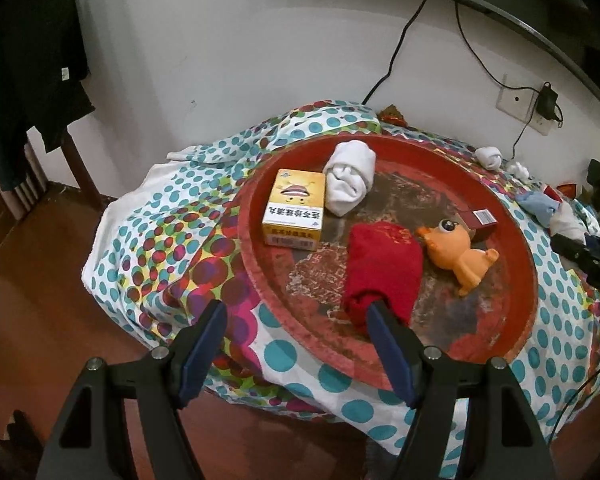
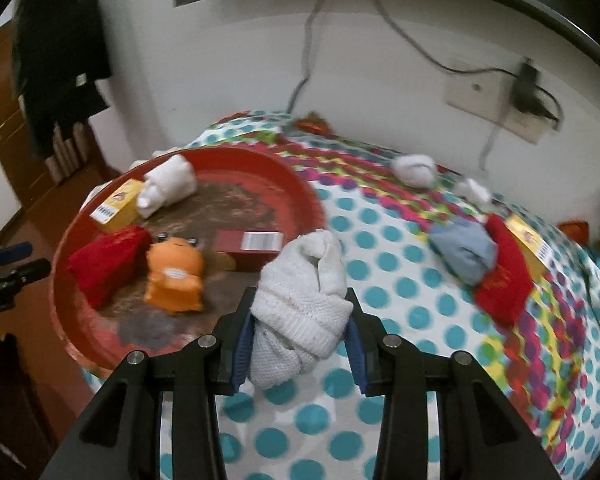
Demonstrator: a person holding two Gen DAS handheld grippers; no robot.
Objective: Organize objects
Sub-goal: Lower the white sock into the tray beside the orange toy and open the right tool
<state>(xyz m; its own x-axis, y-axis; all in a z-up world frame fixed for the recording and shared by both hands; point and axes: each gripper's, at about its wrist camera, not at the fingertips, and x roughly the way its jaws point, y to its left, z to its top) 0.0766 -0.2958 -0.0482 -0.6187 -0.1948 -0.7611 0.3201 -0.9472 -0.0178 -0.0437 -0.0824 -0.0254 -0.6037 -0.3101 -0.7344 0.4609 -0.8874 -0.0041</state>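
Right gripper (image 2: 300,340) clamped on a rolled white sock (image 2: 304,304), held above the dotted cloth (image 2: 380,264) just beside the red tray (image 2: 296,184). Left gripper (image 1: 296,344) jaws wide apart, nothing between them, over the tray's near rim; one pad sits in front of the red sock (image 1: 380,272). In tray: yellow box (image 1: 294,210), white sock roll (image 1: 350,178), orange toy (image 1: 456,252), red box (image 1: 482,222).

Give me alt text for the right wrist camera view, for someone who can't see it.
The right gripper is shut on a rolled white sock over a polka-dot tablecloth. To its left, a red tray holds an orange toy, a red sock and boxes.
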